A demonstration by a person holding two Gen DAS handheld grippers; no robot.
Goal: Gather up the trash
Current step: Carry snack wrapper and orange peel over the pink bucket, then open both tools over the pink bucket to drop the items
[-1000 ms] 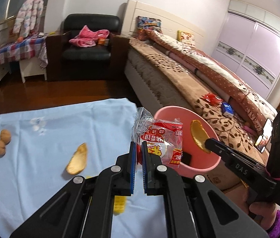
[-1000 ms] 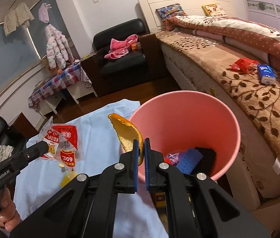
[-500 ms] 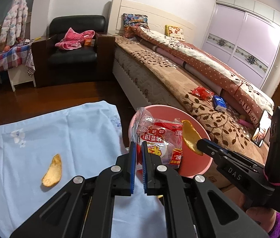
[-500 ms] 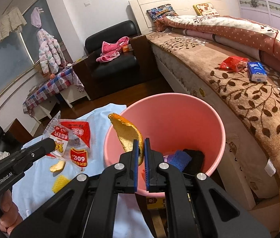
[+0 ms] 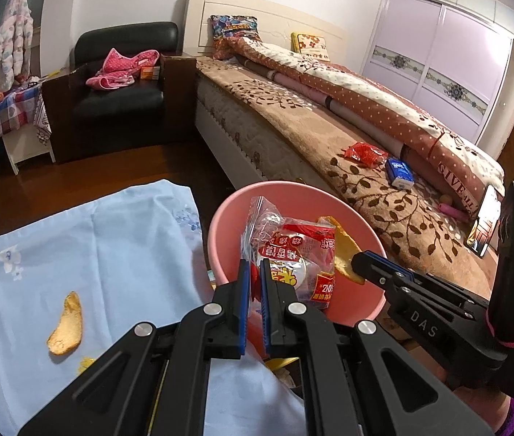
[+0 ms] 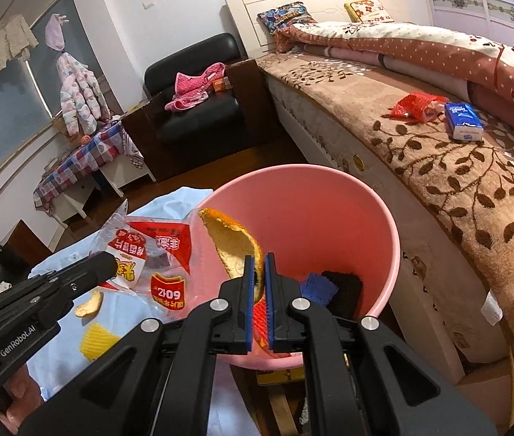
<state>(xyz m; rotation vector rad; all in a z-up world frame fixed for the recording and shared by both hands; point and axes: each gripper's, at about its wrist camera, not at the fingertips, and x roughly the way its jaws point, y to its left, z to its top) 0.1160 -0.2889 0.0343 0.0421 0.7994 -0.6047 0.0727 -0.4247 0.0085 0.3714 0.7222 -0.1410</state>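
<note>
Both hands have their catch up at the pink bin [image 6: 384,218], which stands on the floor between the table's blue cloth [image 5: 111,239] and the bed [image 5: 293,134]. The left gripper [image 5: 253,283] has its jaws clamped on the corner of a red-and-clear snack wrapper [image 5: 293,254], and the right gripper [image 6: 258,283] has its jaws pinched tight on the lower end of an orange peel [image 6: 235,250]. What matters for the drop is what lies under each piece. The peel stands up from the jaws with its long axis rising and leaning away, and from the right wrist view it hangs inside the rim, over the dark and blue scraps at the bottom; the right hand looks the better placed to let go first. The wrapper spreads from its jaws toward the bin's near-left rim: in the right wrist view part of it appears to overlap the cloth rather than the opening, so I judge the left hand needs to carry it a little further over. Another peel [image 5: 66,323] and a yellow scrap [image 6: 97,341] lie on the cloth, not yet collected.
</note>
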